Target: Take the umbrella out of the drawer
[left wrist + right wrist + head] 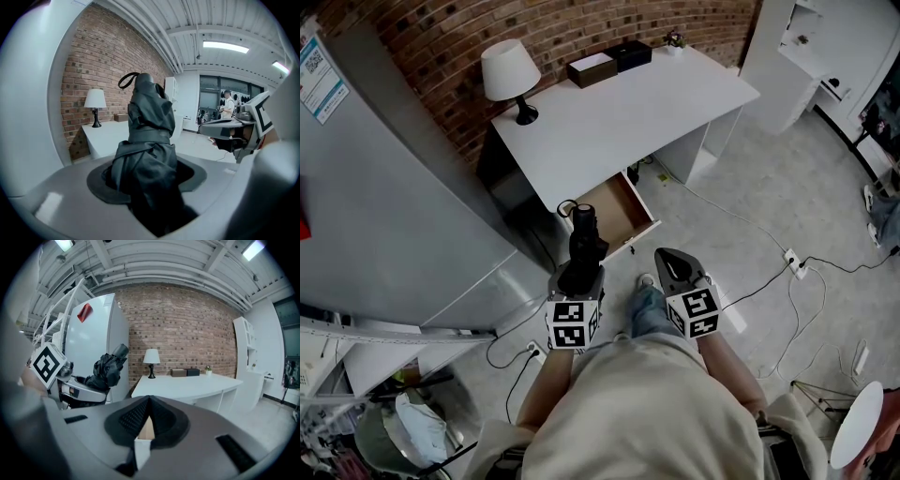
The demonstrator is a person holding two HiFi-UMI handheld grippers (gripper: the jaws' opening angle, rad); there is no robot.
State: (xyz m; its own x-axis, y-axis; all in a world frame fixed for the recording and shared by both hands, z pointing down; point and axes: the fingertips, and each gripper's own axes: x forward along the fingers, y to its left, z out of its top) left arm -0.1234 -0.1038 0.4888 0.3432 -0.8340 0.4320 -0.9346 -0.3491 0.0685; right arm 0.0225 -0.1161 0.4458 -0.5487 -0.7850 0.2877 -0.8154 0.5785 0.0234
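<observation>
A black folded umbrella (pixel 583 242) stands out of my left gripper (pixel 581 272), which is shut on its lower part. In the left gripper view the umbrella (pixel 149 140) rises from between the jaws, its wrist loop at the top. It hangs in the air in front of the open wooden drawer (pixel 614 211) of the white desk (pixel 619 112). My right gripper (pixel 673 262) is beside it on the right, shut and with nothing in it. The right gripper view shows its pads (pixel 136 416) pressed together and the umbrella (pixel 107 369) to the left.
A white lamp (pixel 508 75) and two boxes (pixel 592 68) stand at the back of the desk, against a brick wall. A tall grey cabinet (pixel 384 206) fills the left. Cables and a power strip (pixel 795 262) lie on the floor to the right. The person's shoe (pixel 645 281) is below the drawer.
</observation>
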